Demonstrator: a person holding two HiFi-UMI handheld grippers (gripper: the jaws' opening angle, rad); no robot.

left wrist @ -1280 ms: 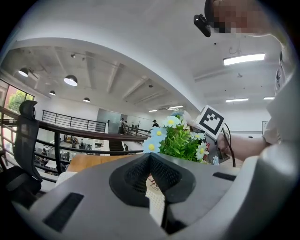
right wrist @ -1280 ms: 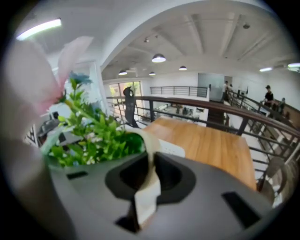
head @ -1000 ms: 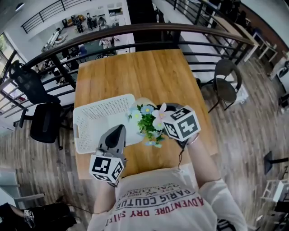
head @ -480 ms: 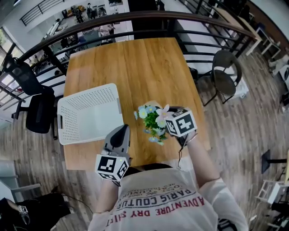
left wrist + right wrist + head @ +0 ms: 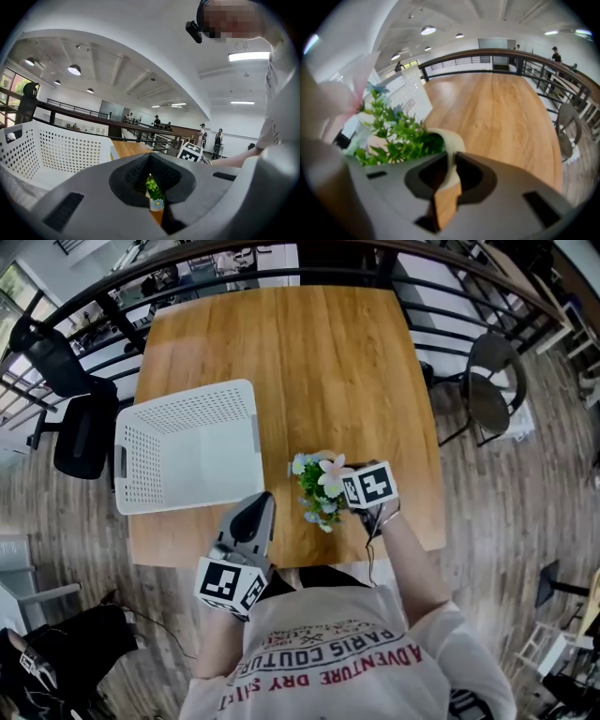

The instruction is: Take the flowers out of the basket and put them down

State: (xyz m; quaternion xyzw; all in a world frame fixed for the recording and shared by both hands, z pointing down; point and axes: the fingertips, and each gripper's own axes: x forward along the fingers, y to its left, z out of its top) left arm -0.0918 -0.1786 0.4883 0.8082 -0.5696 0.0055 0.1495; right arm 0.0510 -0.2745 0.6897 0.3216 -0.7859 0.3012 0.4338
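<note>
— Two fingers of my right gripper point(image 5: 451, 165) pinch the flowers point(image 5: 319, 488) by the pot rim, just loosening, at the counter's point(image 5: 309, 362) near right, right of the basket point(image 5: 139, 456).
— I'd seat it upright before releasing. My left gripper point(image 5: 150, 161) is clenched, empty.

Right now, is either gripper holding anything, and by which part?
The right gripper holds the flower pot by its beige rim, which sits pinched between jaws that have just been opening. The left gripper holds nothing.
</note>
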